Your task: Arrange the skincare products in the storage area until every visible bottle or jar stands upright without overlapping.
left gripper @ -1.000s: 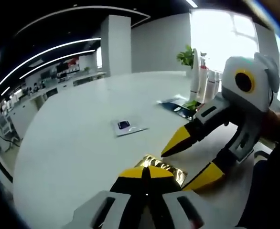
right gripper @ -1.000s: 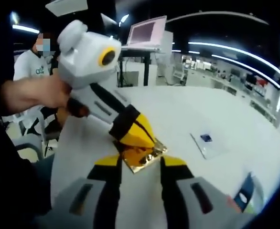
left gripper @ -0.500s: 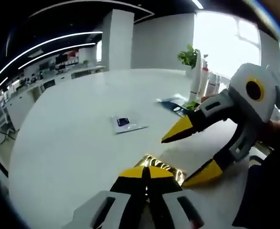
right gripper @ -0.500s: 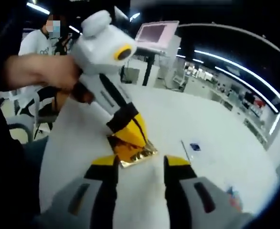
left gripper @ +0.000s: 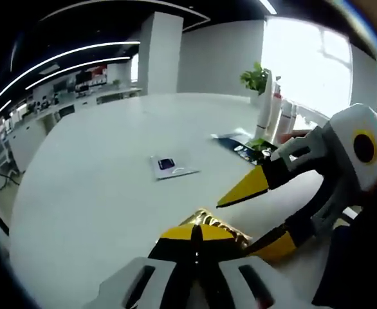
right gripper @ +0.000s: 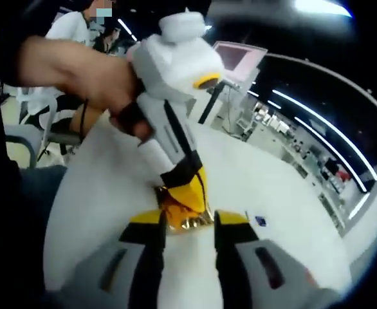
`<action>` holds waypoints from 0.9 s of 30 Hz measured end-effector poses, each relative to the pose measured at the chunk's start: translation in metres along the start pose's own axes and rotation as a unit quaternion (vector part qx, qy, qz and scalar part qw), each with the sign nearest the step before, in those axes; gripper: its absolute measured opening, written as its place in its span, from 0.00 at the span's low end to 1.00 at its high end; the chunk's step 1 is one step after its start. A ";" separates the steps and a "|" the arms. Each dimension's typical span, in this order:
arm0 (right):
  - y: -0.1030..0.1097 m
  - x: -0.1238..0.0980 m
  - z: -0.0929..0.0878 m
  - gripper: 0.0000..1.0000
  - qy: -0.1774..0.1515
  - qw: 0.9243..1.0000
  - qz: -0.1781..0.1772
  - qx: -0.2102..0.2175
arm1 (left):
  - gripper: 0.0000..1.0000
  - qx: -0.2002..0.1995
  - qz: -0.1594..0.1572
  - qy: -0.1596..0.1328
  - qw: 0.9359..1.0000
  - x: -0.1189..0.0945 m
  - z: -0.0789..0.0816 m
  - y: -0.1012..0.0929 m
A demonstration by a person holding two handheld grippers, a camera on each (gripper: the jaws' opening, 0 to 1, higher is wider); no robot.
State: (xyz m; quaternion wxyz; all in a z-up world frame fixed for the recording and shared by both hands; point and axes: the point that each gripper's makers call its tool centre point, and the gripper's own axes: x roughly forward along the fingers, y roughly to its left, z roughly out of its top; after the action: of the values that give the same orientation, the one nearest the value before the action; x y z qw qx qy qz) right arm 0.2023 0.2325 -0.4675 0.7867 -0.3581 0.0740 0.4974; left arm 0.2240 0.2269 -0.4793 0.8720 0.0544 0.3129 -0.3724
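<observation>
My left tool (left gripper: 200, 233) is clamped on a gold foil sachet (left gripper: 222, 226), pinning its edge so it can't slide around on the white worktop (left gripper: 98, 193). My right tool (right gripper: 187, 222) has its jaws spread, lined up either side of the same sachet (right gripper: 187, 223), I'd guess to take over the grip. The actual bottles (left gripper: 275, 112) stand upright at the far edge by a plant (left gripper: 253, 76), well apart from all this. Another flat sachet (left gripper: 169, 167) lies mid-worktop. Most of the gold one is hidden under the jaws, so I can't read any label.
</observation>
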 end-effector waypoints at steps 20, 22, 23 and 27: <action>0.005 -0.001 -0.005 0.00 0.017 0.996 0.002 -0.089 | 0.00 0.009 0.002 0.003 1.000 -0.001 0.001 -0.002; 0.005 -0.002 -0.005 0.00 0.016 0.996 0.002 -0.092 | 0.02 0.028 0.012 0.005 1.000 -0.001 0.002 0.000; 0.005 -0.002 -0.005 0.00 0.015 0.995 0.001 -0.094 | 0.04 0.039 0.020 0.003 0.999 -0.002 0.003 0.002; 0.004 -0.004 -0.004 0.00 0.012 0.995 -0.004 -0.097 | 0.09 0.022 0.020 -0.002 1.000 -0.005 0.005 0.005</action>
State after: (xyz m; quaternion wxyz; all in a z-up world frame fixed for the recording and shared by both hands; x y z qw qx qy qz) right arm 0.1976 0.2283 -0.4706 0.7493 -0.4392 0.0336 0.4945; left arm 0.2269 0.2316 -0.4729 0.8786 0.0796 0.3017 -0.3616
